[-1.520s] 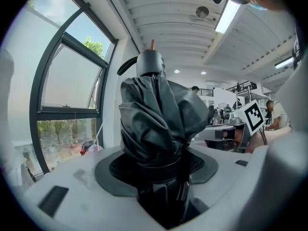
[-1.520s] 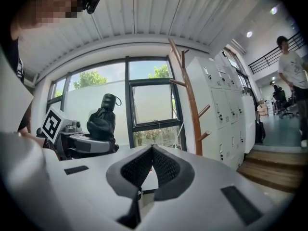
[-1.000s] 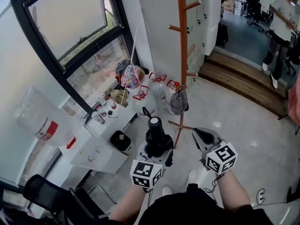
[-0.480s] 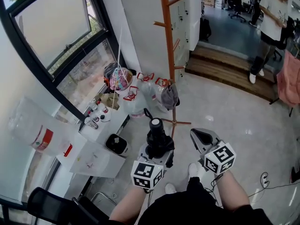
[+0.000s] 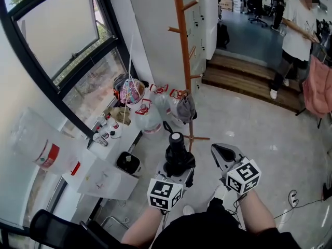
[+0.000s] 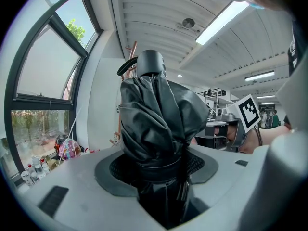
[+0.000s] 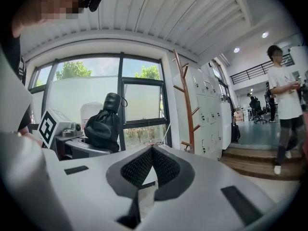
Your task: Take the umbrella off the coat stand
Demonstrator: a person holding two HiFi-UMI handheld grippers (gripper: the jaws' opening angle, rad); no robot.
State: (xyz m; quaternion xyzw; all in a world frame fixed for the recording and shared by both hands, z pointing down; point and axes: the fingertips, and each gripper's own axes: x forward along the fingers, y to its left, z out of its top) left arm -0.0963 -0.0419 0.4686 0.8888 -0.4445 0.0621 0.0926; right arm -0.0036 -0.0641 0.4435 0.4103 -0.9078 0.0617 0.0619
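A folded black umbrella (image 5: 178,153) stands upright between the jaws of my left gripper (image 5: 179,169), which is shut on its wrapped canopy. In the left gripper view the umbrella (image 6: 155,121) fills the middle, its handle cap on top, and the left gripper (image 6: 156,172) clasps it low down. My right gripper (image 5: 220,152) hangs beside it on the right, shut with nothing in it. Its pads meet in the right gripper view (image 7: 153,152), where the umbrella (image 7: 103,124) shows at the left. The wooden coat stand (image 5: 182,51) rises just beyond the umbrella, apart from it.
Plastic bags (image 5: 150,119) and a grey bag (image 5: 185,108) lie at the stand's foot. A white table (image 5: 106,178) and a black chair (image 5: 54,226) are at the left. Wooden steps (image 5: 244,79) and a standing person (image 5: 296,35) are at the back right, with white lockers (image 5: 209,19) behind the stand.
The head view has swung, so the coat stand sits further left and the person at the back shows more fully. Both grippers drifted a little; the left one's hold on the umbrella is unchanged.
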